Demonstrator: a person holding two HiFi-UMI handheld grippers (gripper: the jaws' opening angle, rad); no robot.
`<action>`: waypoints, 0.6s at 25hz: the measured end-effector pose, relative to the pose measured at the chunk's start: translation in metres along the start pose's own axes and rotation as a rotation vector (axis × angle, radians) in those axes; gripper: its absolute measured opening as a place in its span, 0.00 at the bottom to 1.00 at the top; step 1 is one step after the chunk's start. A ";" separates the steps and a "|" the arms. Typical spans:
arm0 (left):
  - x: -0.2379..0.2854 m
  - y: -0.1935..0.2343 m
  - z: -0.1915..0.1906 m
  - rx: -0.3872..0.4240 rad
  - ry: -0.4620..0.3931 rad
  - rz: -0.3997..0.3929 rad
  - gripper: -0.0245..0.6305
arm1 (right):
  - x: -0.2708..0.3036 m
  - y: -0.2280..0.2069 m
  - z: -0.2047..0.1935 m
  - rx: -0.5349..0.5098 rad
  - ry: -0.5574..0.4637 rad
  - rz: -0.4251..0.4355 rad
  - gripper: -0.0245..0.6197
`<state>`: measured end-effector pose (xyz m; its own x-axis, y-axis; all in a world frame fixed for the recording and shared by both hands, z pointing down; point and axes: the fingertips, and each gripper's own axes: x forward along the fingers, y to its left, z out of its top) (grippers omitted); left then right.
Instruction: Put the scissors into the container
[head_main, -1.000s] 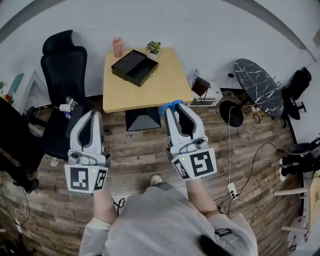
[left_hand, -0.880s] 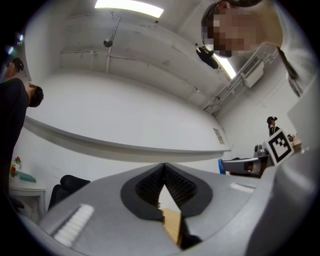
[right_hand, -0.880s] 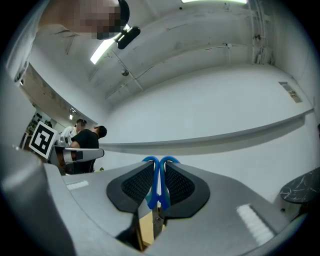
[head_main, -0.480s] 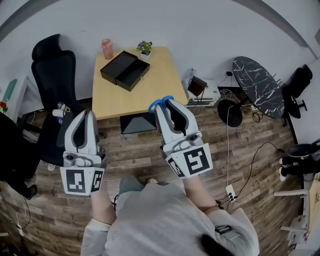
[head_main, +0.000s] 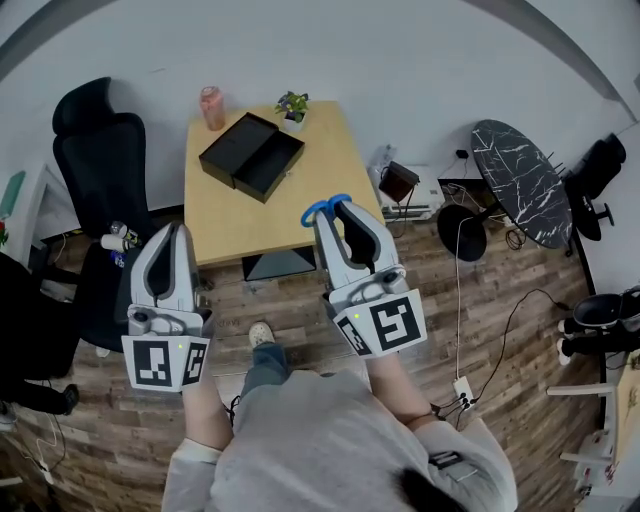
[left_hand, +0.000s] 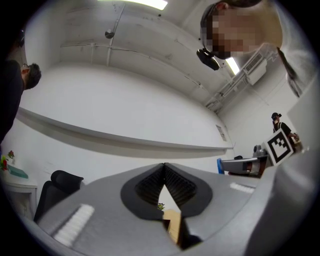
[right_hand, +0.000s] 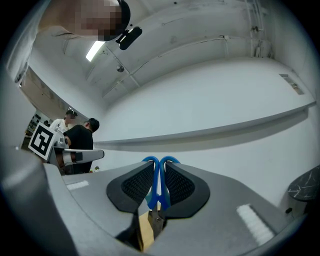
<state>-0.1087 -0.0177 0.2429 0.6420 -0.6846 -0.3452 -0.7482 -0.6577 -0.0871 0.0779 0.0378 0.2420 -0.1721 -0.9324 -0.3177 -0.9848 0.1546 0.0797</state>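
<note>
The scissors (head_main: 320, 209) have blue handles, and their loops stick out past the fingertips of my right gripper (head_main: 340, 207), which is shut on them. In the right gripper view the scissors (right_hand: 159, 186) stand pinched between the ribbed pads. The container (head_main: 252, 156) is an open black box lying in two halves at the far part of a wooden table (head_main: 300, 190). My right gripper hangs over the table's near edge, short of the box. My left gripper (head_main: 168, 230) is shut and holds nothing, off the table's left front corner; its jaws (left_hand: 164, 166) meet at the tips.
A pink cup (head_main: 210, 106) and a small potted plant (head_main: 292, 104) stand at the table's far edge. A black office chair (head_main: 95, 150) stands to the left. A dark marble round table (head_main: 520, 178) and cables lie to the right. A person's shoe (head_main: 258, 334) shows on the wood floor.
The table has come nearer and shifted in the head view as the person stepped forward. The right gripper with the scissors now reaches the table's near edge. Both grippers stay shut.
</note>
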 end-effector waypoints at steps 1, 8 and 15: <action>0.008 0.007 -0.003 0.002 0.000 -0.003 0.12 | 0.010 -0.003 -0.002 -0.001 -0.002 -0.005 0.15; 0.065 0.058 -0.022 0.002 -0.012 -0.032 0.12 | 0.077 -0.017 -0.021 -0.014 -0.012 -0.042 0.15; 0.112 0.093 -0.045 -0.029 -0.015 -0.075 0.12 | 0.126 -0.029 -0.040 -0.028 0.001 -0.088 0.15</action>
<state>-0.0994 -0.1696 0.2382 0.6934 -0.6285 -0.3523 -0.6928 -0.7159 -0.0864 0.0859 -0.0974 0.2373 -0.0852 -0.9424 -0.3234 -0.9950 0.0632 0.0778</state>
